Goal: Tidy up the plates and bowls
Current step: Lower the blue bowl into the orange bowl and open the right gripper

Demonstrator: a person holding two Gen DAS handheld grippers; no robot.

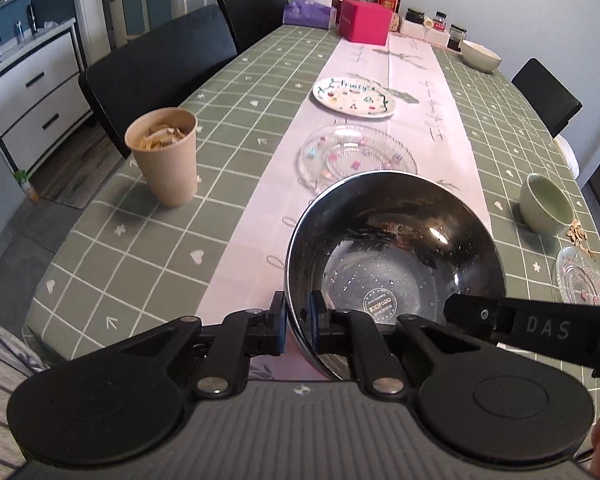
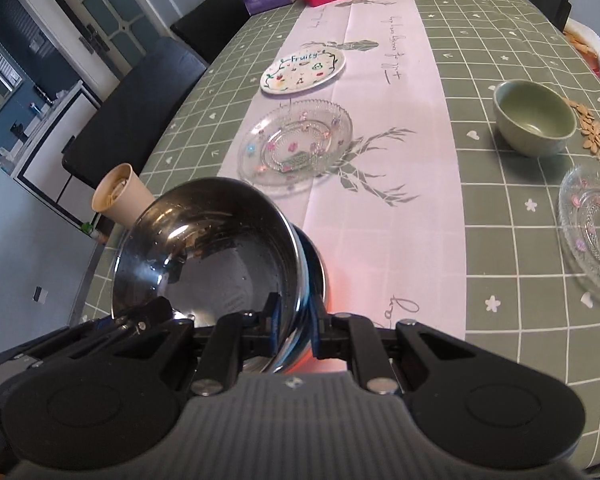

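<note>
Fingers point(image 1: 278, 320) of the left gripper point(image 1: 298, 330) and right gripper point(image 2: 294, 328) pinch opposite rims of a steel bowl point(image 1: 396, 248) above the counter's point(image 1: 140, 240) near edge; green checked cloth, pink runner point(image 2: 404, 128), dark chairs point(image 1: 152, 64) alongside.

2 wrist views, angled down, shared table point(image 1: 148, 240)

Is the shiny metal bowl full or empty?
Empty. The shiny metal bowl shows its bare bottom, with only tiny water droplets and reflections inside.
</note>
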